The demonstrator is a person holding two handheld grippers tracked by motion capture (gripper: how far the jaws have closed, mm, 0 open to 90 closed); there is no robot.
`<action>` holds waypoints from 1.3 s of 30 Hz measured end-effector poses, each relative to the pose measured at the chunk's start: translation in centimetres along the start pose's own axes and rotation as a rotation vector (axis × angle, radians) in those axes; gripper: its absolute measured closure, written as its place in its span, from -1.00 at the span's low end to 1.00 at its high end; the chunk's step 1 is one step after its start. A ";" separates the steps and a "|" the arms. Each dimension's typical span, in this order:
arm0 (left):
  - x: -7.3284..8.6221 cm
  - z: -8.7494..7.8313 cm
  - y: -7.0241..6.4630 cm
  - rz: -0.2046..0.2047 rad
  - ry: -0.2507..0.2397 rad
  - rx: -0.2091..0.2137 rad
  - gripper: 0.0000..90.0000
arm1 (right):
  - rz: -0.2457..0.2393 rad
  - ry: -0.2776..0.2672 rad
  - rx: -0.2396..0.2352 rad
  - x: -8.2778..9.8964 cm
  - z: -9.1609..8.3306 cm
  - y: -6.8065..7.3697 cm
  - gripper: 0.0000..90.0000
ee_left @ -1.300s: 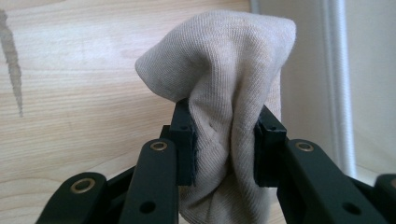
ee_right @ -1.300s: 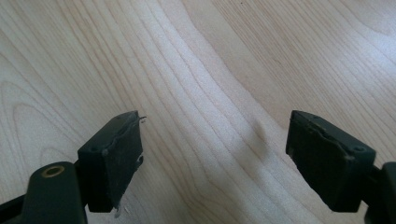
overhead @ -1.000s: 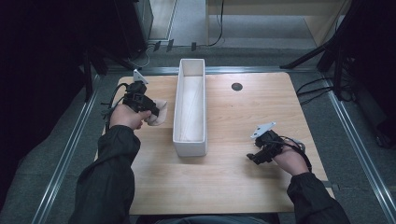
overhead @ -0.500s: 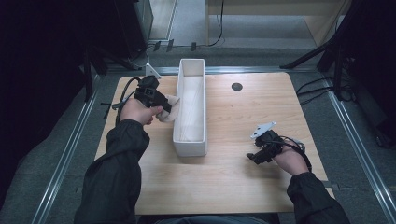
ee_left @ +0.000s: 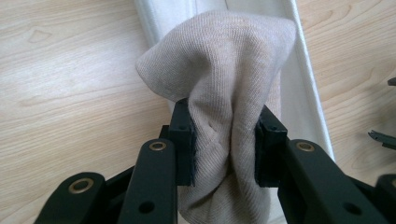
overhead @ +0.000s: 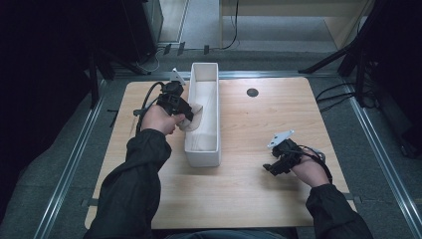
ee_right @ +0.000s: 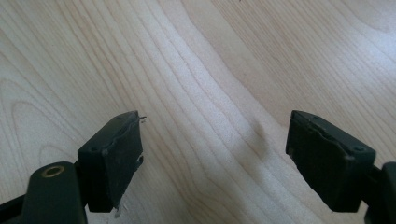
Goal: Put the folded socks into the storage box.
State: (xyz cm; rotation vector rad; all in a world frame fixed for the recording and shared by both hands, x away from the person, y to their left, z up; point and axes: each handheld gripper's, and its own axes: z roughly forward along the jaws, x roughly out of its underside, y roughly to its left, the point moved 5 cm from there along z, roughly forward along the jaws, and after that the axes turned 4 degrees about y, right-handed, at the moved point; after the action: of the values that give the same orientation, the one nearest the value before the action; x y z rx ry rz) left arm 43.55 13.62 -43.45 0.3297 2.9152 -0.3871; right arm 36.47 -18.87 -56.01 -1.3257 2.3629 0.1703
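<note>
The beige cloth [ee_left: 219, 88] hangs pinched in the left gripper [overhead: 185, 115] over the left rim of the white bin [overhead: 213, 157], table centre. Right gripper [overhead: 271, 167], at four o'clock, gapes empty on the table [overhead: 278, 114].

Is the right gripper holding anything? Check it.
No, the right gripper stands with its jaws wide apart over the bare table, with nothing between them.
</note>
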 end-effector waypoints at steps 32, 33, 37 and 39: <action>3.7 5.6 -3.9 0.010 0.088 -0.022 0.43 | -0.008 0.004 0.002 0.0 0.0 0.1 -0.58; 3.9 5.8 -3.9 0.007 0.087 -0.027 0.43 | -0.017 0.007 0.003 0.0 0.0 0.0 -0.58; 4.3 6.7 -3.7 -0.008 0.103 -0.039 0.40 | -0.013 0.007 0.000 0.0 0.1 0.1 -0.58; 4.5 7.0 -3.8 -0.001 0.115 -0.045 0.39 | -0.018 0.003 0.004 0.0 0.0 0.1 -0.58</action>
State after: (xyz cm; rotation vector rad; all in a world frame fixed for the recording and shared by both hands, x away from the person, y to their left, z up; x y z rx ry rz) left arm 39.41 8.98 -50.12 0.3551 3.0313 -0.3119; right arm 36.42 -18.83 -56.00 -1.3462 2.3519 0.1587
